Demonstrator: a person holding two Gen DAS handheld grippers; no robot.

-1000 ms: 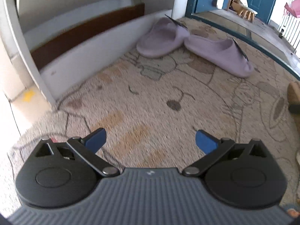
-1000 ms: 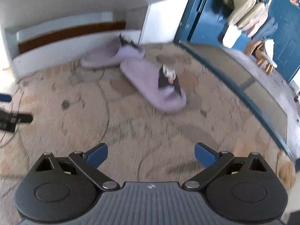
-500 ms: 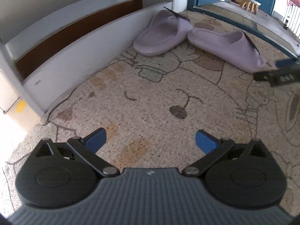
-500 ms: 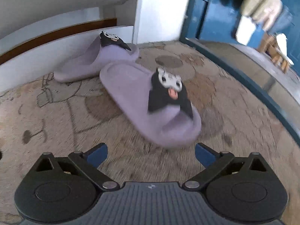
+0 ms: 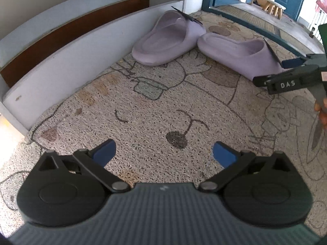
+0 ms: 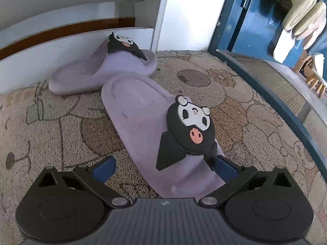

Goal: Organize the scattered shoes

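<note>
Closer now than a second ago, the right gripper hangs spread wide over the near lilac slipper's toe, pads not pressing it. Beneath lies a speckled cartoon mat. Left gripper gapes over bare mat. Farther off, the second slipper rests beside the white shelf; the blue doorway stands open beyond.

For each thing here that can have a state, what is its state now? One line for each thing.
Near slipper: upright on the mat, toe end between the right tongs' pads, not gripped.
Far slipper: upright on the mat, beside the white ledge, untouched.
Right tongs: open wide around the near slipper's toe.
Left tongs: open, nothing between them, over bare mat.
Blue door: open.
</note>
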